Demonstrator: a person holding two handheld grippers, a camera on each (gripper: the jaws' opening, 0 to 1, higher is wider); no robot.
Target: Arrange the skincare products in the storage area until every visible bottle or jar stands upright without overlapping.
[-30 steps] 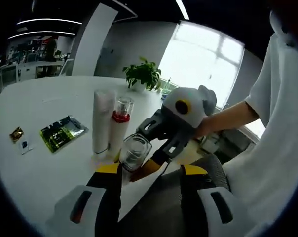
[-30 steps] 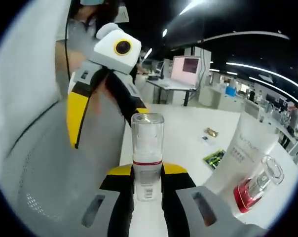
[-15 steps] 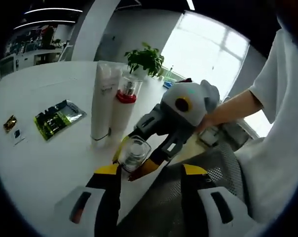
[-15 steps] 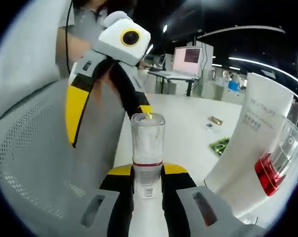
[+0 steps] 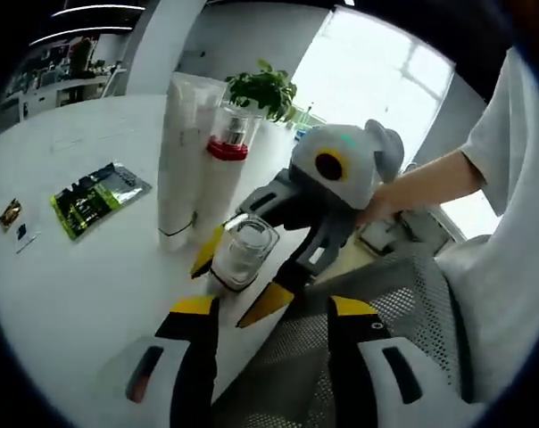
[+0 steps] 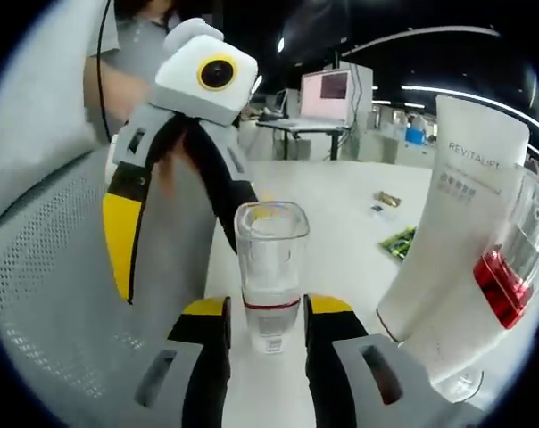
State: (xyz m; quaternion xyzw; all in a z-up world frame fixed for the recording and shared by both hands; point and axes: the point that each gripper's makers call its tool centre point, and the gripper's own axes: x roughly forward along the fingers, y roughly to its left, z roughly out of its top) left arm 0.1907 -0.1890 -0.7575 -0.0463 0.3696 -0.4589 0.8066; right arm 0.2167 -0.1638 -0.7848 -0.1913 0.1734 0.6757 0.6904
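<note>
Clear bottle (image 6: 270, 267) stands upright on table (image 5: 82, 276) btwn right gripper (image 6: 268, 312) jaws, parted, not touching; tube (image 6: 452, 232) + red-collar bottle (image 6: 510, 267) at 3 o'clock. Looks rigid, slick, top-heavy; grip low on body. Left gripper (image 5: 274, 312) wide, empty.

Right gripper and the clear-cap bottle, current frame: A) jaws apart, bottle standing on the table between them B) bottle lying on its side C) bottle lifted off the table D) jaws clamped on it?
A: in the right gripper view the right gripper has gaps on both sides of the clear-cap bottle, which stands upright on the white table.
</note>
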